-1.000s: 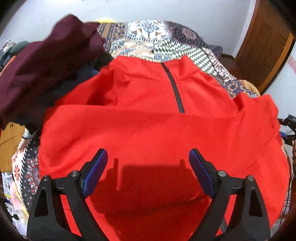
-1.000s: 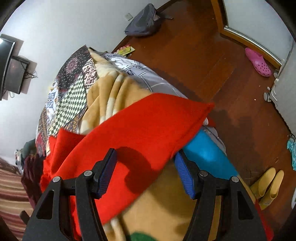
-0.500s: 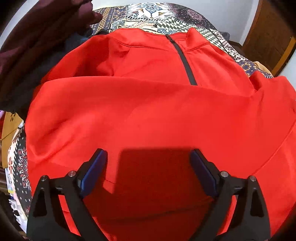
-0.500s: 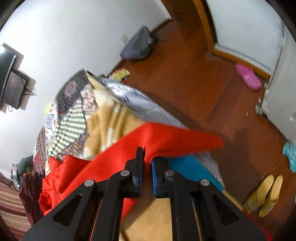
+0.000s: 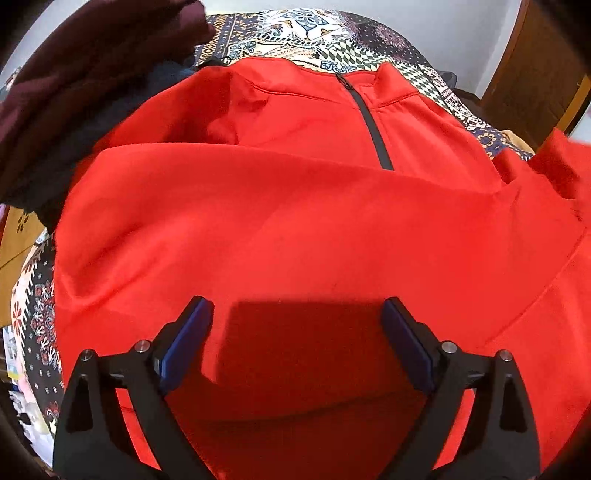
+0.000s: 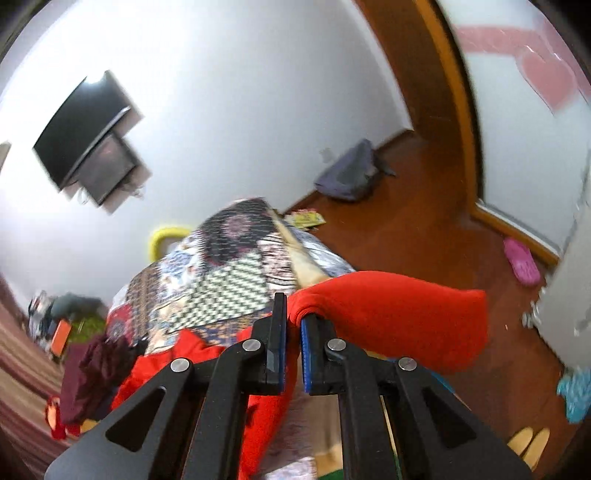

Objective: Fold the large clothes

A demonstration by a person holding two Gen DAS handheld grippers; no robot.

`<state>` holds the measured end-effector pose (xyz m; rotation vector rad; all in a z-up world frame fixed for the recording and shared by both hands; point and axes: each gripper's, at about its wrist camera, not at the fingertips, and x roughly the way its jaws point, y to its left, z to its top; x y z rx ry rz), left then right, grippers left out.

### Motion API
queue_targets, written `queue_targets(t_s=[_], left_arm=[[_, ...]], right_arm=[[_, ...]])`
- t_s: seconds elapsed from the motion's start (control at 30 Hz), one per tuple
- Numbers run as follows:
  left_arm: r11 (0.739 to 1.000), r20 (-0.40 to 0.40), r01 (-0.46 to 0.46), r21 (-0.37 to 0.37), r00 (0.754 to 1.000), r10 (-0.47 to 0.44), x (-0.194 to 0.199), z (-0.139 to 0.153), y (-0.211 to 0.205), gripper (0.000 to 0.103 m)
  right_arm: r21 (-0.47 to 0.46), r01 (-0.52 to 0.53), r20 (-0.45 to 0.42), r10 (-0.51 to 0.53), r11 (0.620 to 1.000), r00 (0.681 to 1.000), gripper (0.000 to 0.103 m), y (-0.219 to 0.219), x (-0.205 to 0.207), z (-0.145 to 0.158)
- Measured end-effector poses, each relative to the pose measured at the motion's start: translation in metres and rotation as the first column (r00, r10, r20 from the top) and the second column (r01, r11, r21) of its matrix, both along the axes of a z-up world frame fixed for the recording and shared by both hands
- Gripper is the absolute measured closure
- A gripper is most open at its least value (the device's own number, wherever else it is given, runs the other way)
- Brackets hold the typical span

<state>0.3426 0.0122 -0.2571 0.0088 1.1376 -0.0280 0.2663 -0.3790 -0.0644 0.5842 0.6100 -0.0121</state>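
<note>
- The red pullover (image 5: pixel 295 229) is spread over the patterned bedspread (image 5: pixel 317 33), collar at the far side; its sleeve (image 6: pixel 399 314) is pinched between the closed jaws of the right gripper (image 6: pixel 293 325) and held raised off the bed.
- Only a small bunch of cloth is seen in that pinch; a slip is judged likely if the sleeve is pulled quickly.
- The left gripper (image 5: pixel 295 332) is held over the body panel with jaws wide apart and nothing between them; the panel may be dragged out of line, since nothing pins it.
- The maroon garment (image 5: pixel 81 70) is crowded against the left shoulder; free bedspread is seen beyond the collar, and open floor (image 6: pixel 424 229) past the bed edge.
</note>
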Motion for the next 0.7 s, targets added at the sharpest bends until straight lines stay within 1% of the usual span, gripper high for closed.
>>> queue_targets(t_s=[0.1,0.2,0.37,0.43,0.53,0.7], left_arm=[[1.000,0.022,-0.002,-0.012,1.000,0.002,-0.011,0.010,0.009,0.009],[1.000,0.045,-0.006,-0.021,0.999,0.007,-0.023,0.019,0.018,0.009],[1.000,0.093,-0.017,-0.022,0.995,0.019,-0.041,0.036,0.037,0.009],[1.000,0.115,-0.023,-0.022,0.993,0.025,-0.048,0.043,0.044,0.009],[1.000,0.136,-0.023,-0.021,0.990,0.026,-0.056,0.050,0.052,0.009],[1.000,0.153,-0.016,0.012,0.988,0.014,-0.067,0.052,0.057,0.009]], right_arm=[[-0.043,-0.055,0.032,0.057,0.998,0.998,0.097,0.028,0.003,0.016],[-0.088,-0.116,0.048,0.121,0.989,0.992,0.097,0.059,0.005,0.025],[-0.148,-0.237,0.023,0.243,0.960,0.970,0.097,0.116,0.014,0.022],[-0.160,-0.302,-0.013,0.304,0.940,0.953,0.097,0.141,0.018,0.013],[-0.176,-0.374,-0.079,0.366,0.910,0.927,0.097,0.172,0.020,-0.006],[-0.187,-0.498,-0.232,0.455,0.847,0.860,0.097,0.217,0.019,-0.056]])
